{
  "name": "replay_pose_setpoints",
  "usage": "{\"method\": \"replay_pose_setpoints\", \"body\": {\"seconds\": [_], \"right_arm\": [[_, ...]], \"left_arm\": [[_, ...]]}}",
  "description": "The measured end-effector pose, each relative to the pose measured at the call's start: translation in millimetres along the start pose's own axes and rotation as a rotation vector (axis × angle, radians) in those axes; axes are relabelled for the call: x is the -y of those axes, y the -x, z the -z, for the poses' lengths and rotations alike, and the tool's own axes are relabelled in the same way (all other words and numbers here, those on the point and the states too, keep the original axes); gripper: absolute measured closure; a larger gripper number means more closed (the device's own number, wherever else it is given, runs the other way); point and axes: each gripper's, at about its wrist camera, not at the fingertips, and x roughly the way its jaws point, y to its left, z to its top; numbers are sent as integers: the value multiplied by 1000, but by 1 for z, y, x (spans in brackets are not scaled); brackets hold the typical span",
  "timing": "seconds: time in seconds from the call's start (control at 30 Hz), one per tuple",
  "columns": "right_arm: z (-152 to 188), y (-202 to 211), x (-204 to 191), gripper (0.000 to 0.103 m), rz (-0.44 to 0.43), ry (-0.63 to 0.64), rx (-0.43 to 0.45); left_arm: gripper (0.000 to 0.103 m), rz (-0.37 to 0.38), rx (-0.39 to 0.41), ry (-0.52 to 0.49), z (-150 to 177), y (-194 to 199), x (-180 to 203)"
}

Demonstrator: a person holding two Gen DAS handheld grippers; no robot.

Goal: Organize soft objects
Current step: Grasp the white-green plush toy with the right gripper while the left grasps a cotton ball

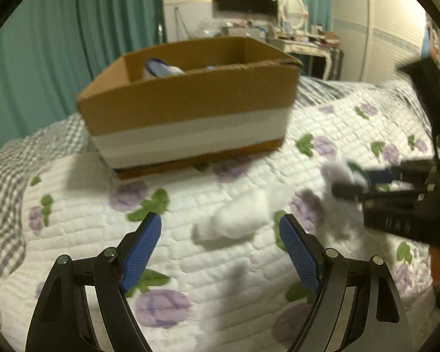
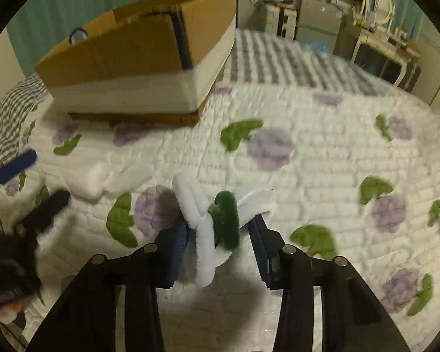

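- A white-and-green fuzzy sock is bunched up and pinched between the blue pads of the right gripper, lifted just above the bedspread; it is blurred in the left wrist view.
- A plain white sock lies loose and crumpled on the quilt, in front of the box.
- The cardboard box, open-topped with a white band around its lower walls, sits on the bed; a white-and-blue soft item shows inside.

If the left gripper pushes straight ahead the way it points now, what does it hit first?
Most likely the white fluffy sock lying on the floral quilt, directly between the open left gripper fingers. The brown cardboard box stands farther along; depth is hard to judge.
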Motion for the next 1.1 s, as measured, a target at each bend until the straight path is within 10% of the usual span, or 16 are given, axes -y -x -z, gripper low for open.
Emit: {"method": "replay_pose_setpoints", "body": {"seconds": [0.27, 0.47, 1.1], "right_arm": [[-3, 14, 22, 67, -46, -62, 37], [-6, 13, 19, 67, -57, -60, 46], [-9, 71, 6, 68, -68, -24, 147]], "left_arm": [[23, 46, -70, 26, -6, -32, 2], [60, 96, -91, 27, -5, -45, 4], [66, 49, 15, -31, -17, 40, 3]]}}
